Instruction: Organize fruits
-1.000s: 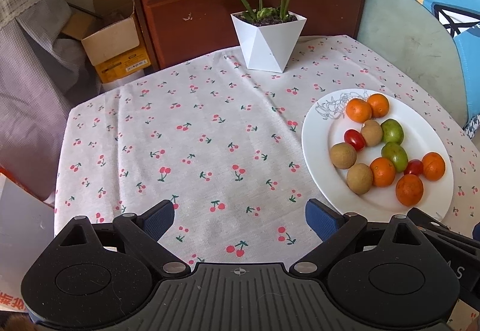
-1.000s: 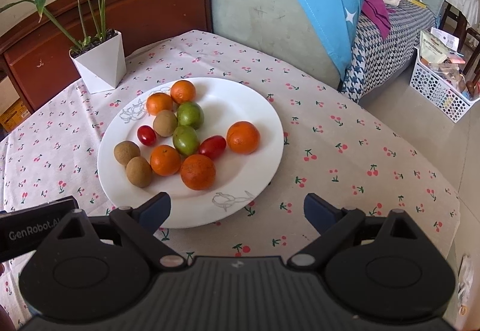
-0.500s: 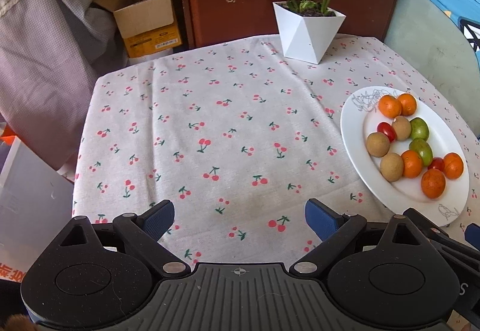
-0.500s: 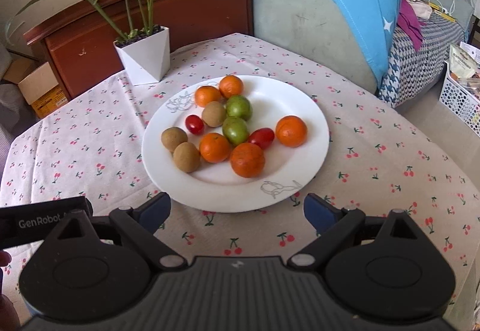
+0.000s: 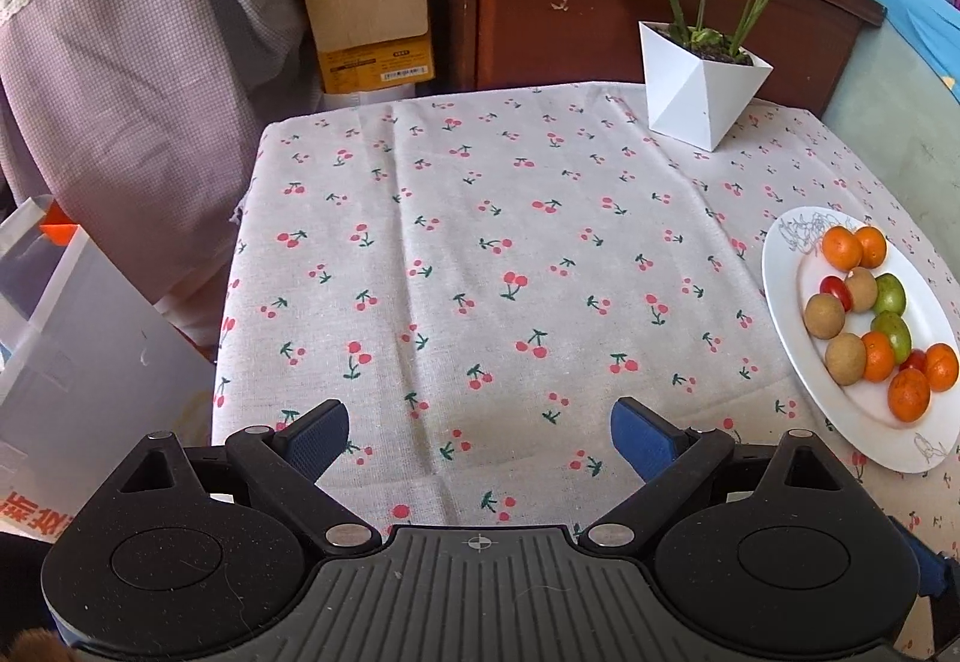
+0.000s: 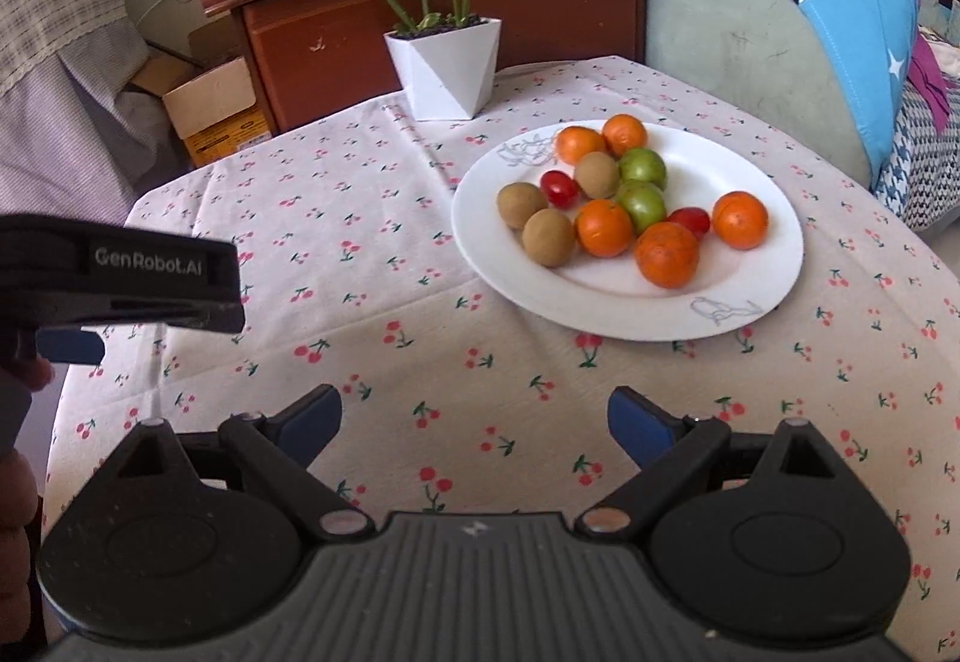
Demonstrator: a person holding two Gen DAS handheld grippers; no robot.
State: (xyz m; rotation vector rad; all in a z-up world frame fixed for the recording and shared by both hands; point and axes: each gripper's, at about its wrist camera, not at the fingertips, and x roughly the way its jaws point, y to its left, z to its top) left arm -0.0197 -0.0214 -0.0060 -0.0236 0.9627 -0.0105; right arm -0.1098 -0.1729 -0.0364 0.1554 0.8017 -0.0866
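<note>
Both tongs gape empty, left tongs (image 5: 480, 437) over bare cloth near the table (image 5: 480, 254) edge, right tongs (image 6: 474, 419) just short of the fruit plate (image 6: 774, 266).

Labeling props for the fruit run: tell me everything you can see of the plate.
The plate is round, white and glossy, like glazed ceramic, with a broad rim carrying two thin grey line drawings, one on the far-left rim and one on the near rim. It lies flat on the cherry-print cloth, in front of and to the right of the white planter. It holds twelve small fruits: five orange, three brown, two green, two red, clustered left of centre; the right part is bare. Neither gripper touches it.
</note>
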